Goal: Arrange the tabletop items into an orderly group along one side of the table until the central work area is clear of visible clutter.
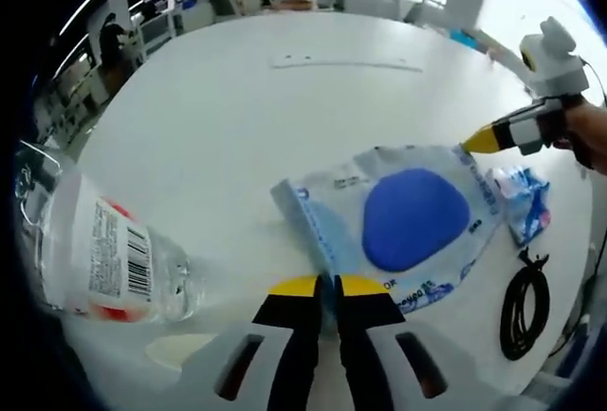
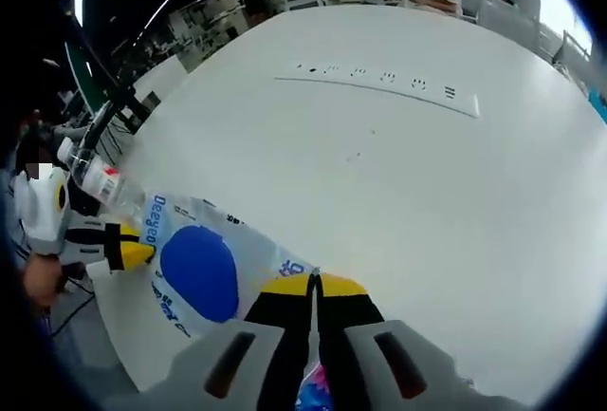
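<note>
A clear plastic bag [image 1: 417, 226] printed in blue, with a round blue pad inside, lies flat on the white table [image 1: 285, 117]. My left gripper [image 1: 320, 286] is shut on its near edge. The right gripper [image 1: 482, 140] comes in from the right, its yellow tips pinched on the bag's far corner. In the right gripper view the same bag [image 2: 204, 273] stretches between my right gripper [image 2: 314, 284], shut on one corner, and the left gripper [image 2: 133, 252] at the other side. A clear bottle [image 1: 104, 259] with a barcode label lies beside the left gripper; the bottle [image 2: 104, 183] also shows behind it.
A small blue-and-white packet [image 1: 526, 200] and a coiled black cable [image 1: 524, 308] lie near the table edge by the right gripper. A recessed socket strip [image 2: 389, 79] runs across the far tabletop. People sit at desks beyond the table.
</note>
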Available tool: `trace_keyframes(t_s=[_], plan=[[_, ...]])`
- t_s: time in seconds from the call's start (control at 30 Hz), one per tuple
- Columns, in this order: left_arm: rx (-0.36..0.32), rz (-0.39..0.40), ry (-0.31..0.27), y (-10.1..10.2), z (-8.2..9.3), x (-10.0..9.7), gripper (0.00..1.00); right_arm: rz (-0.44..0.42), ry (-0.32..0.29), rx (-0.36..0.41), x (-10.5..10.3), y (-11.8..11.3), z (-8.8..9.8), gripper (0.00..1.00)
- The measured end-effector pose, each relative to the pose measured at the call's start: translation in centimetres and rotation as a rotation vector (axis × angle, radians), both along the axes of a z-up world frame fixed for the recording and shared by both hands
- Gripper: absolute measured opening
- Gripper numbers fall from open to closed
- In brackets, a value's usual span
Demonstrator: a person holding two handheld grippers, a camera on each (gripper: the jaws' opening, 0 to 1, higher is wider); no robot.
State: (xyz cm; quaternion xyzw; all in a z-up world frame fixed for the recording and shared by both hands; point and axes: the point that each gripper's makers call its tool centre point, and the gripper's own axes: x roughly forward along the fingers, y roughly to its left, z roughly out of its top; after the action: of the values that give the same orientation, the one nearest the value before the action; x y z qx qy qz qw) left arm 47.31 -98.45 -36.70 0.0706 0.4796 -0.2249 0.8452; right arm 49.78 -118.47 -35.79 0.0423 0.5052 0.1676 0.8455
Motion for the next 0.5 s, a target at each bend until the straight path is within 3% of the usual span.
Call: trace_keyframes(t_s=[0.5], plan=[[-0.007, 0.001, 0.004, 0.0, 0.2, 0.1, 0.00, -0.001, 0.043, 0.012, -1.2, 0.0, 0.2, 0.00]])
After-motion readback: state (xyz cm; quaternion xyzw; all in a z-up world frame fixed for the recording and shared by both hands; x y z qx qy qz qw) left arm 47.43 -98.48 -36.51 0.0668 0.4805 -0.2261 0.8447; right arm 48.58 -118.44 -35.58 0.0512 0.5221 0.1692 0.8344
